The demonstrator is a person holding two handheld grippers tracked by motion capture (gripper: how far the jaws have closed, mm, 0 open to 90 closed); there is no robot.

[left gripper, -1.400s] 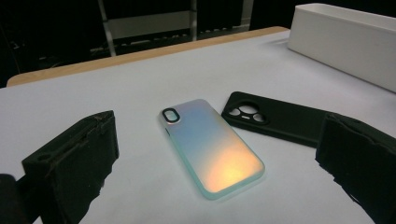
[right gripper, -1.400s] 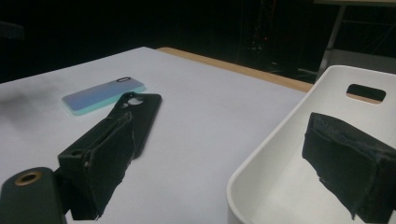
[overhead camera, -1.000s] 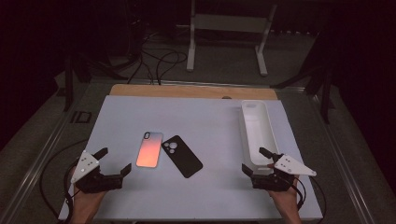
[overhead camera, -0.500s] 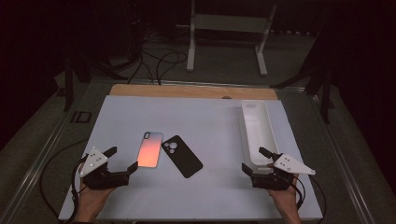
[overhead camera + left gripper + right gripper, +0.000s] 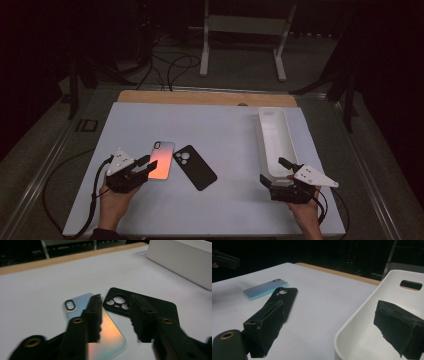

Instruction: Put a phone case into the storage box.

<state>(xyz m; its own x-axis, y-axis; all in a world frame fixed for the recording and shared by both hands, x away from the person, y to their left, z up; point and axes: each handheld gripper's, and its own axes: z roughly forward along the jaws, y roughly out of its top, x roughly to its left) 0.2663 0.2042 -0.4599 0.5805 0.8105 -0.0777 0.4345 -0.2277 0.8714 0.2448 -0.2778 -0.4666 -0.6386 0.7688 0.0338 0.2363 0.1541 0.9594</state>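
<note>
The iridescent phone case (image 5: 162,160) lies back-up on the white counter (image 5: 225,125), left of centre, its camera cut-out at the far end. Just beside it (corners nearly touching) lies the black phone case (image 5: 195,167), slanted. The left claw (image 5: 145,167) is at the iridescent case's near left edge; its jaws have just been closing and now stand partly spread over that case, not yet pinching it. Well apart to the right, the right claw (image 5: 272,172) stands spread at the near end of the long white tray (image 5: 274,131).
</note>
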